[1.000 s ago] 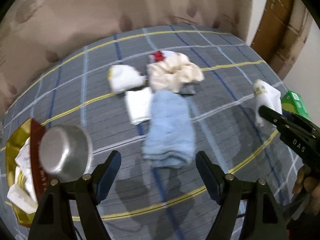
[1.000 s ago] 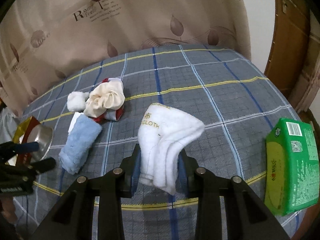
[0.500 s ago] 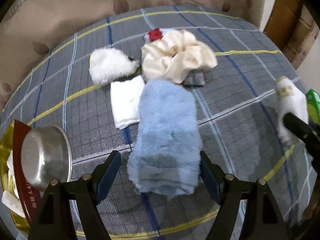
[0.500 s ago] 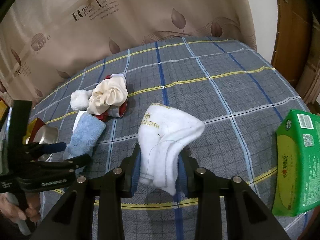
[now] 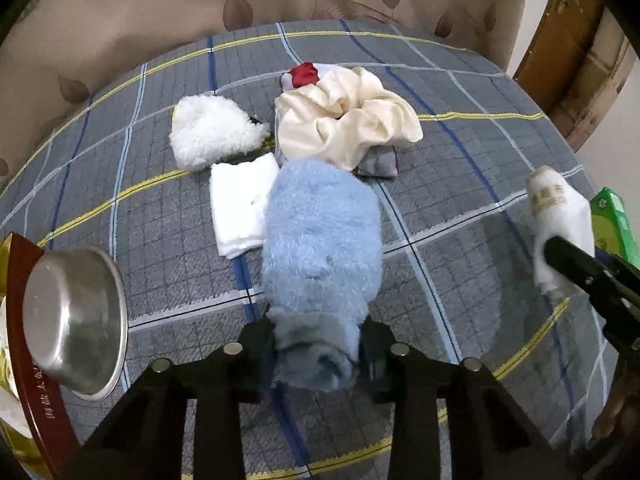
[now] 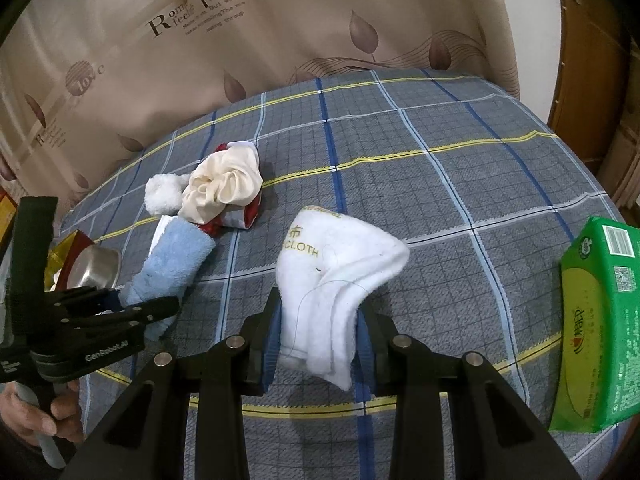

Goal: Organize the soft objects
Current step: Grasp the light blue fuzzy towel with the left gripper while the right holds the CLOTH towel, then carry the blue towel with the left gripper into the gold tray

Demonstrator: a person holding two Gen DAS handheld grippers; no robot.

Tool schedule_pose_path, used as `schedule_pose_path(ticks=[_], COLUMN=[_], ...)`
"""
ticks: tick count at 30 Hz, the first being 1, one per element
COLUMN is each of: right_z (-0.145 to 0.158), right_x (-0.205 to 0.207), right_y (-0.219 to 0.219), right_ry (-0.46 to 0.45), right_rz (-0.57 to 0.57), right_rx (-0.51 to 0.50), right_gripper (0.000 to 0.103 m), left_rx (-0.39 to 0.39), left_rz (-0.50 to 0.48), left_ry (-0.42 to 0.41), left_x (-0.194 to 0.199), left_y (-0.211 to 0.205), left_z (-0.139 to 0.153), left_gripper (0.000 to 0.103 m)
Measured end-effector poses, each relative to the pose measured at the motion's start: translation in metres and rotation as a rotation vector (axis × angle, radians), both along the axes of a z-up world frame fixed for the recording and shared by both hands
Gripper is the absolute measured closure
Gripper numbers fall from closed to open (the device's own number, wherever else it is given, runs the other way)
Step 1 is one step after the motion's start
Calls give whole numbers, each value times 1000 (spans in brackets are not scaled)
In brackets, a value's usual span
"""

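Observation:
My left gripper (image 5: 318,354) is shut on the near end of a fluffy light blue towel (image 5: 320,248) that lies on the plaid cloth; the towel also shows in the right wrist view (image 6: 172,264). My right gripper (image 6: 316,344) is shut on a folded white towel (image 6: 332,264) with gold lettering, also visible in the left wrist view (image 5: 560,216). Beyond the blue towel lie a cream satin cloth (image 5: 348,124) over a red and grey item, a white fleece piece (image 5: 208,136) and a small folded white cloth (image 5: 240,204).
A steel bowl (image 5: 72,320) rests on a red and gold box (image 5: 24,360) at the left. A green tissue pack (image 6: 600,328) lies at the right. A beige leaf-print curtain (image 6: 280,20) hangs behind the table, with a wooden door (image 6: 596,40) at far right.
My left gripper moved forward over the blue towel and closed on its near end. My right gripper kept holding the white towel almost still.

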State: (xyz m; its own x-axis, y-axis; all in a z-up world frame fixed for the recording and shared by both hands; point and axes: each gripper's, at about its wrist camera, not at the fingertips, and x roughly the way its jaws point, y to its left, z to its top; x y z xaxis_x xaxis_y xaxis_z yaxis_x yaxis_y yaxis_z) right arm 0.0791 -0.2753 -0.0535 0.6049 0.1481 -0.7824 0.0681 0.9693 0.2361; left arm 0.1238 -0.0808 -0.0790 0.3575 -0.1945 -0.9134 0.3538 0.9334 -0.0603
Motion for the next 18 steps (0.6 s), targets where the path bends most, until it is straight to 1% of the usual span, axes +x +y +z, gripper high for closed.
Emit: schedule_pose_path(ticks=[3,8,11,18], right_z=[0,0,-1,-3], right_x=[0,-1,0,1], right_y=[0,2,4,8], right_ry=[-1,0,3,9], right_rz=[1,3,10,21], right_rx=[-2,-6,-12,-27], right_gripper=[73,73,73,73], left_rx=[-15,-33,-19,-27], left_rz=[7,6,1,-7], left_ry=[2,-16,-22,-48], left_x=[-3,-12,-16,-30], left_y=[3,5,7,22], left_z=[4,18,23,42], left_gripper=[74,75,75,75])
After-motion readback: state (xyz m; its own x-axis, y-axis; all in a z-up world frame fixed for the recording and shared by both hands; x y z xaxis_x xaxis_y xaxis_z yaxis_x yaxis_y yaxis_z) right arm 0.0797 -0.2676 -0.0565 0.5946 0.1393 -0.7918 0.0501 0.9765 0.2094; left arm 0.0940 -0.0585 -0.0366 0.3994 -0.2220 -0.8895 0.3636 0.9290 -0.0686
